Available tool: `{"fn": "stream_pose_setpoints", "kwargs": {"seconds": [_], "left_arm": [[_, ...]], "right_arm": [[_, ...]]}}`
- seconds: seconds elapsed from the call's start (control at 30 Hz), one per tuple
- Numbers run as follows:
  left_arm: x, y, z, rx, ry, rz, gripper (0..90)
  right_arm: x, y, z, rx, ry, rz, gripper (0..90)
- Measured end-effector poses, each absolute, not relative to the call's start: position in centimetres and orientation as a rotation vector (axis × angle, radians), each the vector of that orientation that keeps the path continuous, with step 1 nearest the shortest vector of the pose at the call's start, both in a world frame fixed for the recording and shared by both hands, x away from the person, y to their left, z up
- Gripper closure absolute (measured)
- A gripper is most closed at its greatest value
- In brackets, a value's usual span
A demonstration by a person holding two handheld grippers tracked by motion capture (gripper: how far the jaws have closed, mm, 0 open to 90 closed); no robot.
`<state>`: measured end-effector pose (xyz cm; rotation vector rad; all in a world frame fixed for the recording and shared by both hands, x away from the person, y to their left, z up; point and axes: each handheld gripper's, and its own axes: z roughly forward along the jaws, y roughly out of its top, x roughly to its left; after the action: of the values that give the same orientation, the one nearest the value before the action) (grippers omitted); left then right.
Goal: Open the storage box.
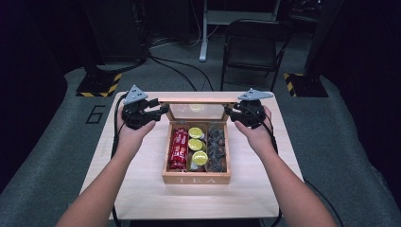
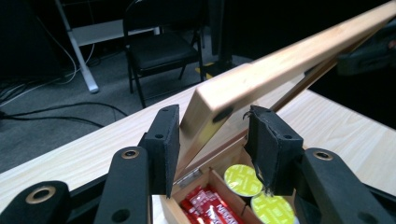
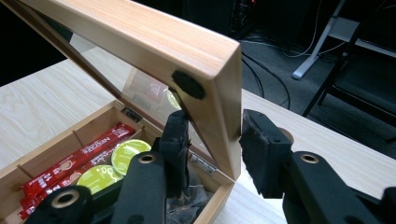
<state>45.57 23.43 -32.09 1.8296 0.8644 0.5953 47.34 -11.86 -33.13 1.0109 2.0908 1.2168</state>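
A wooden box (image 1: 196,178) marked TEA sits mid-table with its glass-paned lid (image 1: 196,100) raised nearly upright. Inside lie red sachets (image 1: 178,149), yellow-green capsules (image 1: 196,144) and dark packets (image 1: 216,146). My left gripper (image 1: 163,109) holds the lid's left end; in the left gripper view the lid's wooden frame (image 2: 280,60) runs between the pads of this gripper (image 2: 212,140), which press on it. My right gripper (image 1: 230,112) is at the lid's right end. In the right gripper view, this gripper (image 3: 215,140) clamps the lid frame (image 3: 140,37), one pad on the glass side, one outside.
The light wooden table (image 1: 142,189) has bare surface on both sides of the box and in front of it. Behind the table stand a black folding chair (image 1: 253,47), a white desk leg (image 1: 204,33) and stand bases with yellow-black tape (image 1: 99,85).
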Motion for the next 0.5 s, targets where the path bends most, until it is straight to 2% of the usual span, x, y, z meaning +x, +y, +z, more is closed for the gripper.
{"fn": "stream_pose_setpoints", "kwargs": {"seconds": [0.2,0.5], "left_arm": [[46.9,23.4,-33.1,1.832,0.906,0.576,58.1],[47.8,22.9,-33.6,1.843,0.916,0.608,58.8]], "right_arm": [[47.7,-11.8,-33.1,1.014,2.082,1.216,61.7],[48.0,-11.8,-33.0,1.01,2.077,1.22,61.9]]}}
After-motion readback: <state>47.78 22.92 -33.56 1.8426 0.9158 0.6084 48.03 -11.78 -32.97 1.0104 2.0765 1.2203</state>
